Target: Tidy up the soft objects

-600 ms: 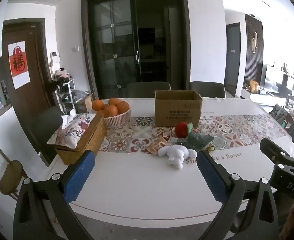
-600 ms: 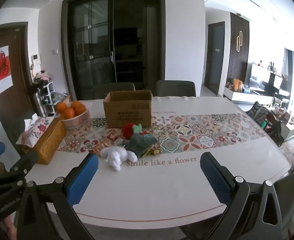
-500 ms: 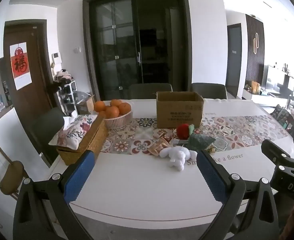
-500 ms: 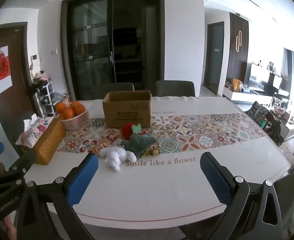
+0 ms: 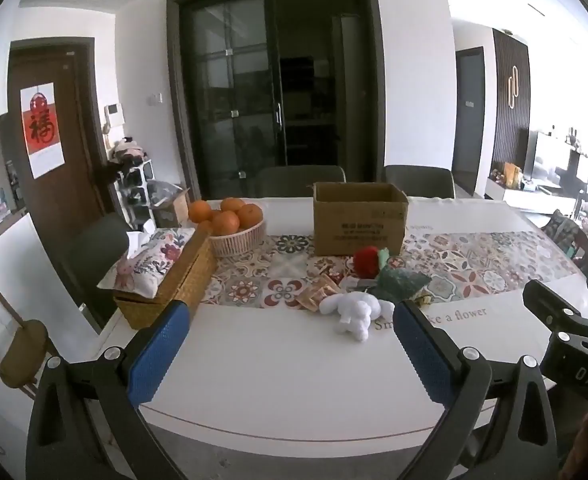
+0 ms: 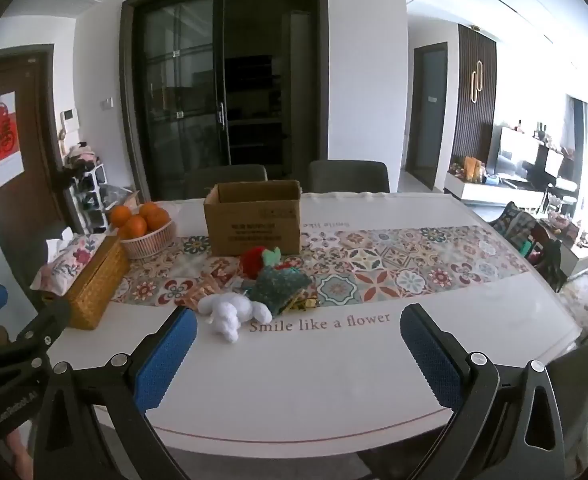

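Soft objects sit in a small heap near the middle of the counter (image 6: pixel 334 368): a white plush toy (image 6: pixel 230 312) in front, a green fabric pouch (image 6: pixel 280 286) touching it, a red plush (image 6: pixel 252 262) behind, just before the open cardboard box (image 6: pixel 254 222). Over the last half second the view has hardly shifted, so no approach has begun. The left tongs (image 5: pixel 290 354) and right tongs (image 6: pixel 298 358) both hang wide apart and empty at the counter's near edge, well short of the heap.

Left gripper (image 5: pixel 290 330) and right gripper (image 6: pixel 298 330): both level, side by side, 2 blue-padded fingers spread wide, holding nothing.
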Available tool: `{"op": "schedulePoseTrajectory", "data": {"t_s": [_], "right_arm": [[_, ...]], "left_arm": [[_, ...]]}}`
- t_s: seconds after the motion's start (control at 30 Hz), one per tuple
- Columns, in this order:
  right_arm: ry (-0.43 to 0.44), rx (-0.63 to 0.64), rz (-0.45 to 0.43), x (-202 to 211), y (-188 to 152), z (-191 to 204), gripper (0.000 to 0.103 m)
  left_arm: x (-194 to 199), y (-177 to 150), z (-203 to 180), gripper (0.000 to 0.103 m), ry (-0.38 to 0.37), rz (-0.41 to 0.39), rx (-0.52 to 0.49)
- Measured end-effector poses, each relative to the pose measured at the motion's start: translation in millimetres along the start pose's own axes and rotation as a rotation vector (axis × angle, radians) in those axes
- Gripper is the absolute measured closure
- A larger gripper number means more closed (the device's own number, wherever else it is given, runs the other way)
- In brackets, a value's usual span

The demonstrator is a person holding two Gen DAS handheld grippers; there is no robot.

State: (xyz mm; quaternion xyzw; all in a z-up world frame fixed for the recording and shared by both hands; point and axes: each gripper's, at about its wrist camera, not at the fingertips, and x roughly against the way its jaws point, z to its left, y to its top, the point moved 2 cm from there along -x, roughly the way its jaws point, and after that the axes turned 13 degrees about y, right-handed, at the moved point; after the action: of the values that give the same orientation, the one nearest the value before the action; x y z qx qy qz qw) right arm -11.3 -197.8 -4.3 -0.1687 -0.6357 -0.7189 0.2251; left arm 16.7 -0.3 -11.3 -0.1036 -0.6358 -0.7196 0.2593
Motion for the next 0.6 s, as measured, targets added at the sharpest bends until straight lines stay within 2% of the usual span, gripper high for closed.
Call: {"op": "schedulePoseTrajectory", "data": {"t_s": [0.6], "right_arm": [[-0.001,0.001,-0.005,0.8,-0.4,0.7,0.000]], "left_arm": [[2.8,4.9,-2.2,0.000,0.001,-0.002,0.005]]}}
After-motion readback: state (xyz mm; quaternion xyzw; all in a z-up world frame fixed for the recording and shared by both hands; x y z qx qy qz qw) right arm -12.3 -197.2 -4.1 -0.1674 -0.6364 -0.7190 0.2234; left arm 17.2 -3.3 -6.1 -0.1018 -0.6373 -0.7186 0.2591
